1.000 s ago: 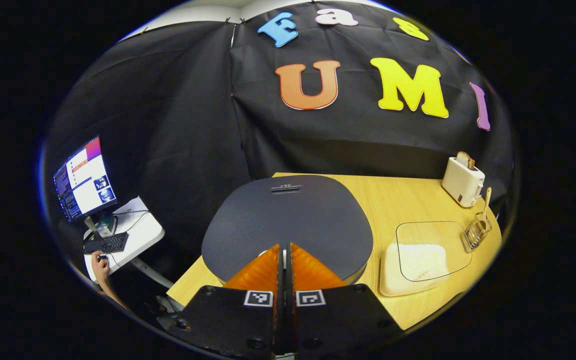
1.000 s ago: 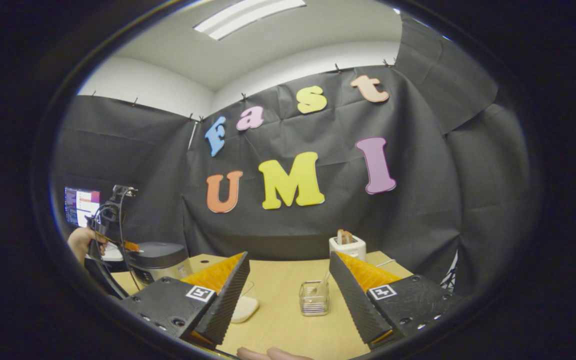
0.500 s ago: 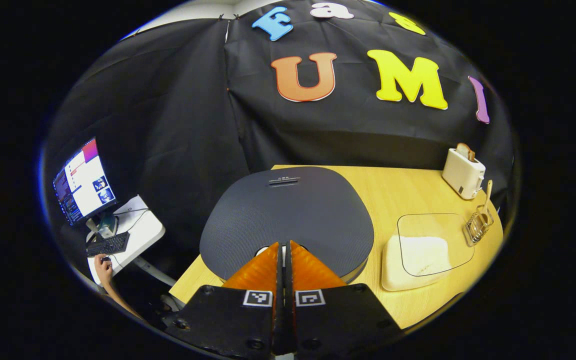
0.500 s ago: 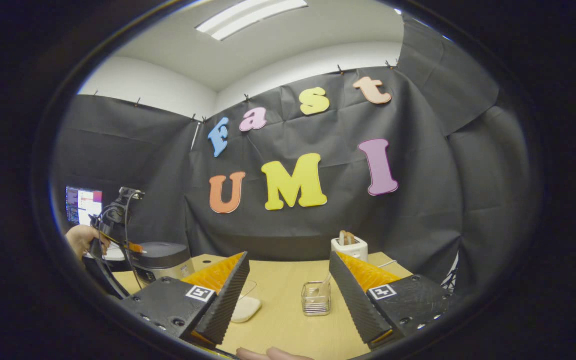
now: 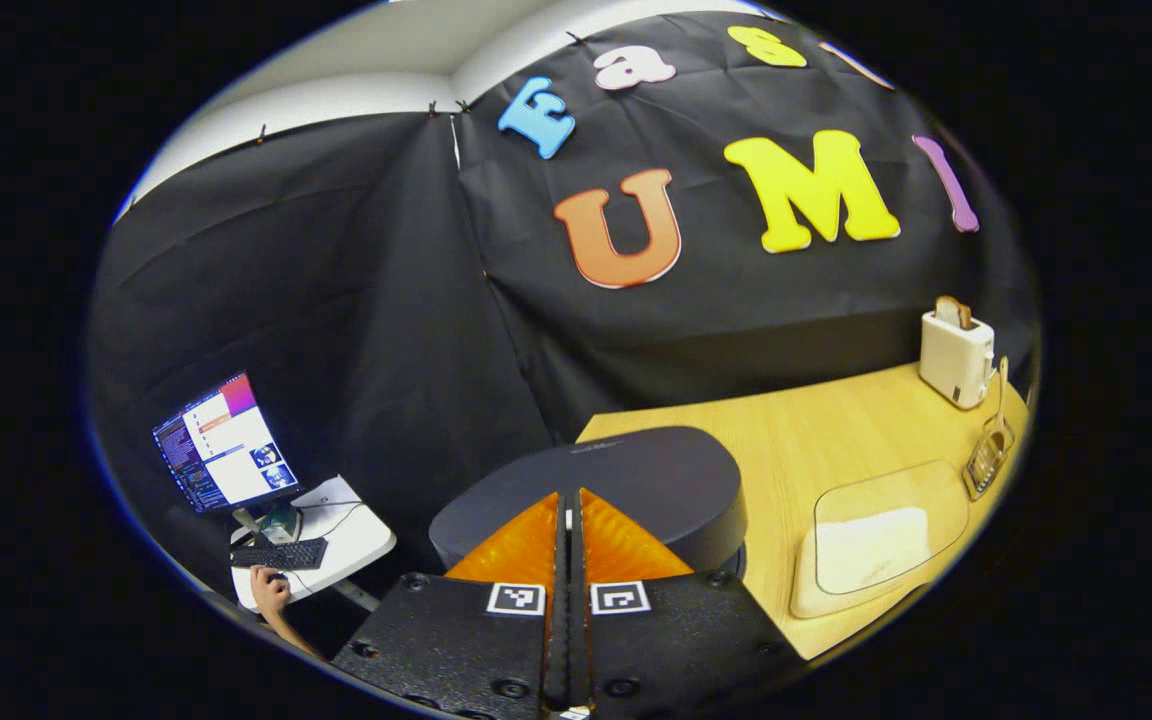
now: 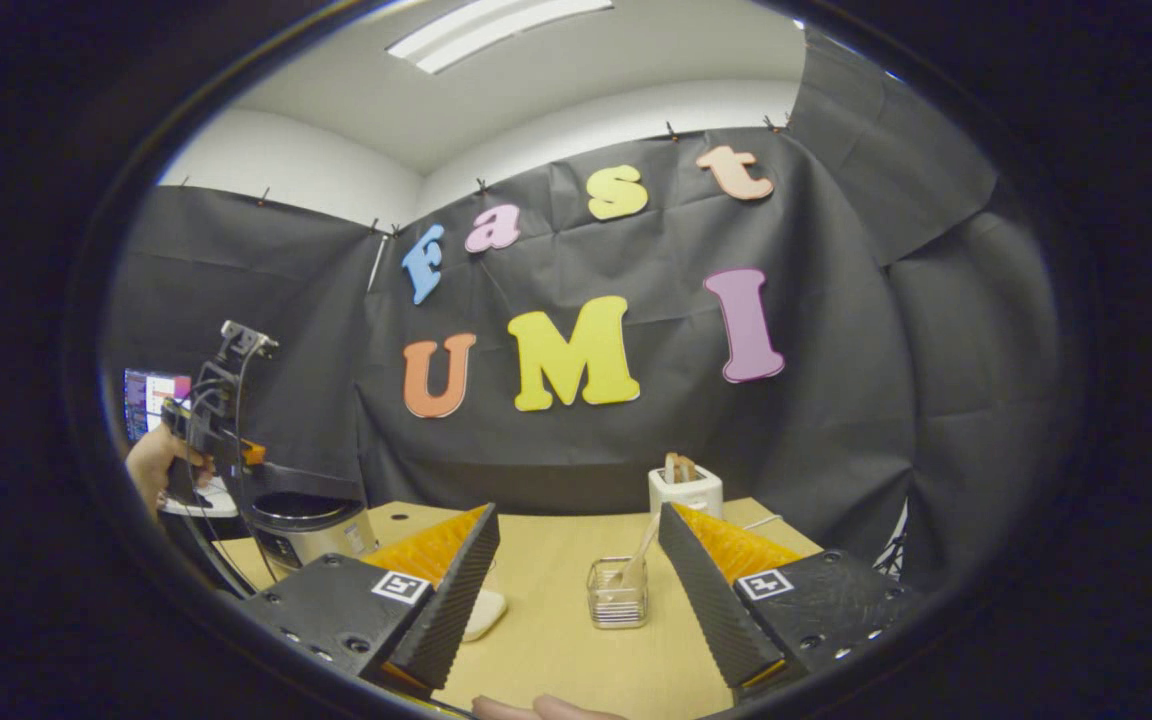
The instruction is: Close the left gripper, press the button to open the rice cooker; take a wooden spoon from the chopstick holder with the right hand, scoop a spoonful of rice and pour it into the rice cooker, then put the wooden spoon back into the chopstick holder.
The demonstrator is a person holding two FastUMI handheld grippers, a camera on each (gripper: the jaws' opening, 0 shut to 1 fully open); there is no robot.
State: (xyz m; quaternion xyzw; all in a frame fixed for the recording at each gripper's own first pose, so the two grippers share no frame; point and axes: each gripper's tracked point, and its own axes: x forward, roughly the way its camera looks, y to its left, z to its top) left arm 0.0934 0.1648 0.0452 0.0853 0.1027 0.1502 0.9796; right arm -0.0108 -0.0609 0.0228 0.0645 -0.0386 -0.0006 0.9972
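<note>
Rice cooker [image 5: 601,490] at table's left near corner, lid tipped up at front, likely button already pressed. Left gripper [image 5: 568,540] clenched, fingers together on nothing, over lid's near edge; seen from right gripper view [image 6: 236,452] lifted above cooker [image 6: 311,520]. Rice dish [image 5: 876,540] under clear cover right of cooker, kept within scooping reach. Chopstick holder [image 6: 617,592] farther right, wooden spoon [image 6: 636,555] leaning in it, handle up for grasp. Right gripper [image 6: 581,590] released, jaws wide, holder framed between them, near but apart.
</note>
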